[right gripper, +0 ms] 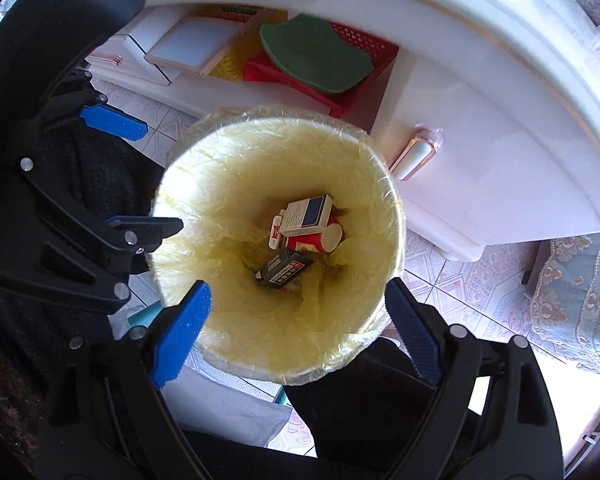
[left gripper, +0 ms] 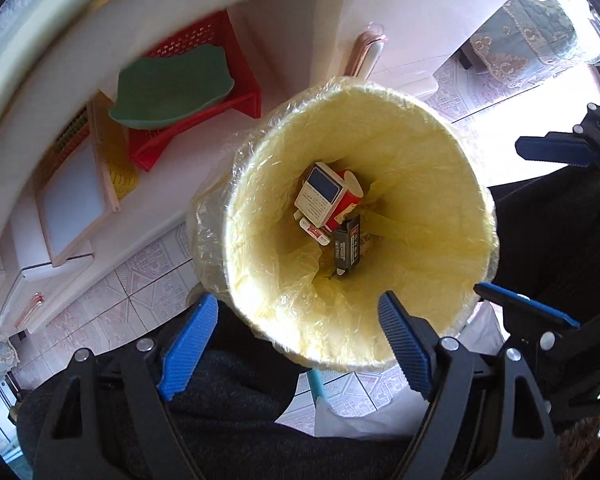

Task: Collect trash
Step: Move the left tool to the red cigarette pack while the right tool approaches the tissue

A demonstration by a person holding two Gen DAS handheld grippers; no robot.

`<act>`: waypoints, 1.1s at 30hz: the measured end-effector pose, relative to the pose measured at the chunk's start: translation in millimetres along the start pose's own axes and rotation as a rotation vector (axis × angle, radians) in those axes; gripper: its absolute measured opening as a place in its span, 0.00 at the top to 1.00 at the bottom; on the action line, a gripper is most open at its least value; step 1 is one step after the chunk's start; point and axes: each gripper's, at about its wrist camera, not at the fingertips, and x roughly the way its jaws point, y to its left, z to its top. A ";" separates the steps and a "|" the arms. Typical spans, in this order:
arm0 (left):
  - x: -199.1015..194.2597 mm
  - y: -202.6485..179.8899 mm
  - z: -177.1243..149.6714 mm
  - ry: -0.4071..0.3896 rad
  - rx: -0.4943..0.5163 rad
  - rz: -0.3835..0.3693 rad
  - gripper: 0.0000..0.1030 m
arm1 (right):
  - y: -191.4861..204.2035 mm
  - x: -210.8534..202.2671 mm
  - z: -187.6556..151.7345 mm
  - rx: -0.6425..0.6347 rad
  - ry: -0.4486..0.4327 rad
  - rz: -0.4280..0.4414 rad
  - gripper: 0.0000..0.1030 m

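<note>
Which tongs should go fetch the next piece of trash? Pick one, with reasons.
Either; slight lean to the right tongs. Both they and the left tongs stand open and empty above the lined trash bin, where a blue-and-white carton and black box already lie. No loose trash shows outside.

Both wrist views straight down, sharing lined bin (left gripper: 452, 184)
</note>
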 end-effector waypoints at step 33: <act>-333.2 95.6 211.2 -0.147 -0.208 0.118 0.11 | -75.5 -302.2 133.2 -0.053 -0.342 -0.107 0.07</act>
